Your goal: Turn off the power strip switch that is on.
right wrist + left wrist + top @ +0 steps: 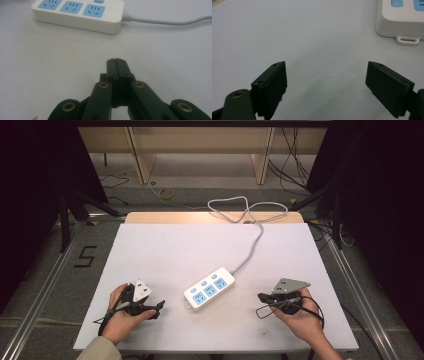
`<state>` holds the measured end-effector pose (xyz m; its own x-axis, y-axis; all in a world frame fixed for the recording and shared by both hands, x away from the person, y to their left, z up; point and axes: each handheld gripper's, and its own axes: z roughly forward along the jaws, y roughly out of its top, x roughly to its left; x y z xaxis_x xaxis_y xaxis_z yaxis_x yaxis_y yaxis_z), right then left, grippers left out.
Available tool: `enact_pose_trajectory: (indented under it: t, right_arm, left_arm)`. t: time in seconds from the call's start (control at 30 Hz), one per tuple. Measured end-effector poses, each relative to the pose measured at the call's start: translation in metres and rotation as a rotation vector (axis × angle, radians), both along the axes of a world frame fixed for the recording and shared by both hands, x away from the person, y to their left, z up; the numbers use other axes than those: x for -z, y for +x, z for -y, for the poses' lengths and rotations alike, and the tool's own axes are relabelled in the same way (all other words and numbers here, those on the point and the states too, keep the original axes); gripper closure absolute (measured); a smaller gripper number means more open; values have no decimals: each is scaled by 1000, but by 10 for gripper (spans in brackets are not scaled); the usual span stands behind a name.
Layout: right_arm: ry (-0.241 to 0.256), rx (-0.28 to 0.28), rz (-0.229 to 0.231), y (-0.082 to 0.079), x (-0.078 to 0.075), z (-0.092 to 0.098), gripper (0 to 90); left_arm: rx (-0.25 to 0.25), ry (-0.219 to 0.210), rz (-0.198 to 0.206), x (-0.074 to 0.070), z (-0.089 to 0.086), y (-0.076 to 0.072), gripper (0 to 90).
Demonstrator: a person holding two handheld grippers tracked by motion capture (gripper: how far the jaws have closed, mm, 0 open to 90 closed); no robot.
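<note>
A white power strip (210, 292) with three blue sockets lies near the middle of the white table top (175, 250), its grey cable (250, 251) running toward the far edge. My left gripper (159, 308) rests on the table left of the strip, jaws wide open with nothing between them; in its own view the strip's end with a mounting tab (408, 40) sits at the upper right. My right gripper (261, 297) rests right of the strip, jaws shut together and holding nothing. In the right gripper view the strip (78, 13) lies ahead, and its cable (170, 22) leads off right.
The cable loops (240, 209) at the table's far edge. Behind the table stand wooden furniture legs (142, 155) and loose cables (292, 165) on the floor. Metal rails (45, 280) run along both sides of the table.
</note>
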<state>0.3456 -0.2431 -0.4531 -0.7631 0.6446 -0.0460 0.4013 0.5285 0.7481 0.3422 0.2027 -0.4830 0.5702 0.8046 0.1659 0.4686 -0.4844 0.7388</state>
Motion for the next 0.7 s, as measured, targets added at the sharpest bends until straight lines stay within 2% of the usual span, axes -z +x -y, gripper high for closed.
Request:
enact_pose_trajectory:
  t: [0.7]
  right_arm:
    - [-1,-17,-6,5,-3,-12,900]
  left_arm:
    - [1,1,-1,0,0,0,173]
